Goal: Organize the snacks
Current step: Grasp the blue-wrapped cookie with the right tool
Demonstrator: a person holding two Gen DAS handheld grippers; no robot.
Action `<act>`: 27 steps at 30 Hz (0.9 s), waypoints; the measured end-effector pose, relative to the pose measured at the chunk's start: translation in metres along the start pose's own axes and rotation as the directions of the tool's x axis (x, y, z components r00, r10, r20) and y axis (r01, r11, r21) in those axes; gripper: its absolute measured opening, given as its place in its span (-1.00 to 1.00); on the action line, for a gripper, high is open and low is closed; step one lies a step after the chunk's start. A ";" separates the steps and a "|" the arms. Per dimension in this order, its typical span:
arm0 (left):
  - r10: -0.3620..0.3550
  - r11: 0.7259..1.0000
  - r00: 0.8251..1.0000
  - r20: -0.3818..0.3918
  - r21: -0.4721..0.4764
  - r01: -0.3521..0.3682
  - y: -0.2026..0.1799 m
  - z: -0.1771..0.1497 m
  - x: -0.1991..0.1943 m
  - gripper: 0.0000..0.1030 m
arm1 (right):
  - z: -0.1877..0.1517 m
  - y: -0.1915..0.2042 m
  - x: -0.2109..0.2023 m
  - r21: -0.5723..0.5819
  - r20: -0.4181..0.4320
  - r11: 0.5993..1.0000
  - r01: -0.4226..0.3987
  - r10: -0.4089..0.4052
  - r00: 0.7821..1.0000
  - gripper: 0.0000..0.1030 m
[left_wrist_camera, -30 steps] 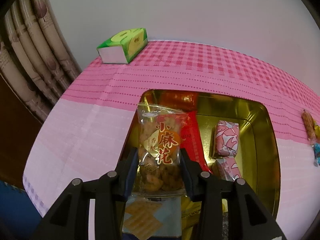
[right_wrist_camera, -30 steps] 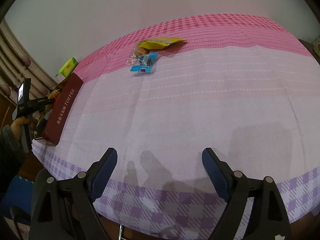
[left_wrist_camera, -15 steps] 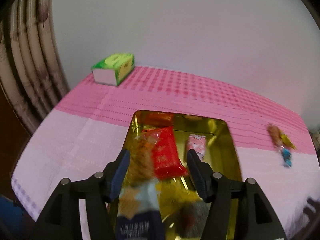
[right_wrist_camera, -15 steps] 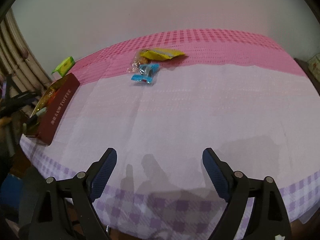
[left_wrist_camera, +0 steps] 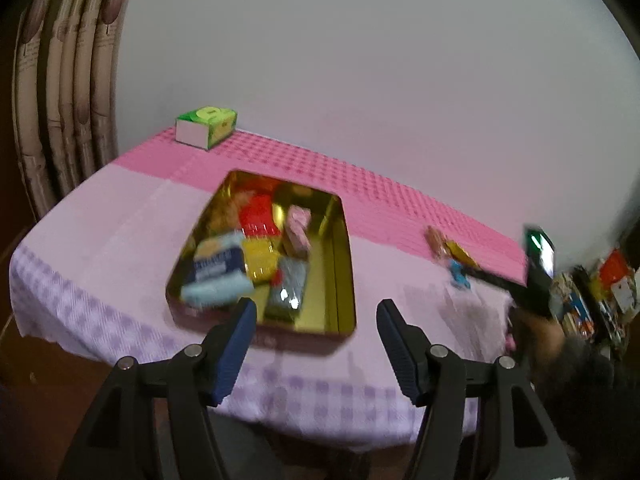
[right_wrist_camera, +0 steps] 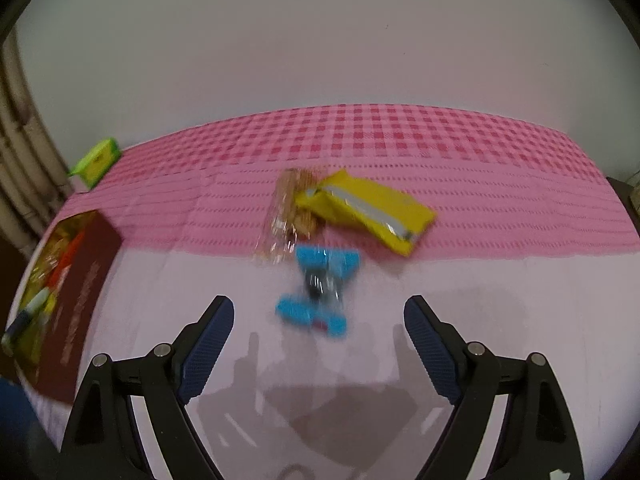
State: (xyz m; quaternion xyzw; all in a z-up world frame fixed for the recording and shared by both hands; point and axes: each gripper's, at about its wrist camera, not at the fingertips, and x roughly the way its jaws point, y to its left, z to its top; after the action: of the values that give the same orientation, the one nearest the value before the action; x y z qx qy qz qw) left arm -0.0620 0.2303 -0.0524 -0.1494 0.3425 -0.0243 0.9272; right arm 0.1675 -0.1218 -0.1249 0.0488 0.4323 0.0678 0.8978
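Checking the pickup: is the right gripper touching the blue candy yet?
Apart. The right wrist view shows bare cloth between the right gripper fingers and the blue candy.

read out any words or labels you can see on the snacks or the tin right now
None can be read.
Gold lettering on the dark red tin: blurred.
Print on the blue-and-white packet inside it: blurred.
Yellow packet, blue candy, green box: no legible text.

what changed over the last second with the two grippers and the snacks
The left gripper let go of the clear twist-snack bag it held over the gold tin and pulled back; its jaws are opening with nothing between them. The right gripper moved in toward the blue candy, jaws wide. The yellow packet, the loose clear snack bag and the green box stayed put.
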 end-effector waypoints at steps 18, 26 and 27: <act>0.046 0.999 0.999 0.017 -0.016 -0.045 0.010 -0.002 -0.005 0.24 | -0.006 0.024 -0.008 -0.120 -0.026 0.982 0.145 -0.149 0.989 -0.56; 0.079 0.996 0.996 0.044 -0.040 -0.077 0.016 0.000 -0.013 0.24 | 0.009 0.058 -0.056 -0.171 0.056 0.972 0.164 -0.156 0.986 -0.56; 0.081 0.996 0.995 0.051 -0.045 -0.078 0.017 0.000 -0.015 0.24 | 0.012 0.063 -0.061 -0.176 0.065 0.971 0.163 -0.154 0.986 -0.56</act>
State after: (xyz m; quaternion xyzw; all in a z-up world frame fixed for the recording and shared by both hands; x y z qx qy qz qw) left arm -0.0742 0.2484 -0.0477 -0.1563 0.3241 0.0240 0.9327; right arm 0.1341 -0.0700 -0.0618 -0.0656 0.4041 0.0335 0.9118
